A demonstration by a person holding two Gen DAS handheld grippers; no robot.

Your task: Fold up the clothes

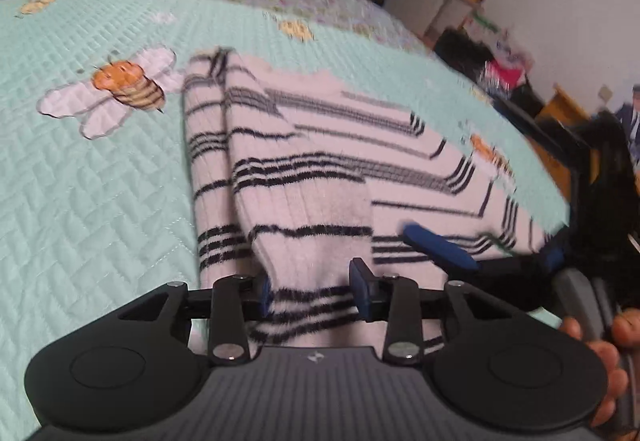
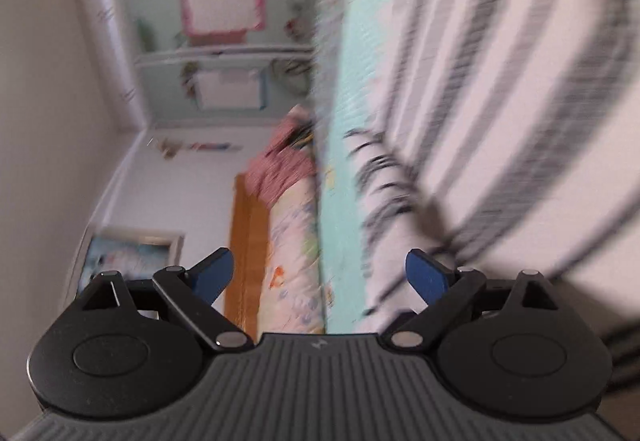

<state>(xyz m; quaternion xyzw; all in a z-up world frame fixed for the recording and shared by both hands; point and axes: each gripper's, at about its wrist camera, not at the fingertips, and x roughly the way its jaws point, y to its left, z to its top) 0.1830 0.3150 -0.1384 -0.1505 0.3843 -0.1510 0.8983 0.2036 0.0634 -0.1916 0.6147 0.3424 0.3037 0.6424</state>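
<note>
**Striped garment partly folded on bed; both grippers open**

Item under inspection: a white knitted garment with black stripes (image 1: 316, 169), lying on a mint-green quilted bedspread (image 1: 92, 177) on the bed. The bedspread carries embroidered bee motifs; one large bee (image 1: 128, 83) sits just left of the garment's far left edge. The garment's left portion is doubled over lengthwise, forming a raised fold running toward the camera. The remainder spreads flat to the right.

Left gripper (image 1: 312, 293): jaws partly open, pointing down at the near edge of the garment. A ridge of the fabric lies between the two blue pads. The pads do not appear to press on it; the right pad stands clear of the cloth, the left pad is close against it. No firm grip observed.

Right gripper (image 2: 320, 277): jaws spread wide, nothing between them. In the left wrist view its blue fingertip (image 1: 436, 247) shows over the garment's near right section, with fingers of a hand (image 1: 604, 365) on the handle at the frame edge. The right wrist view is rolled sideways and heavily blurred; the striped garment (image 2: 500, 101) fills its right half, close beside the gripper. Whether it touches the cloth cannot be determined.
</note>
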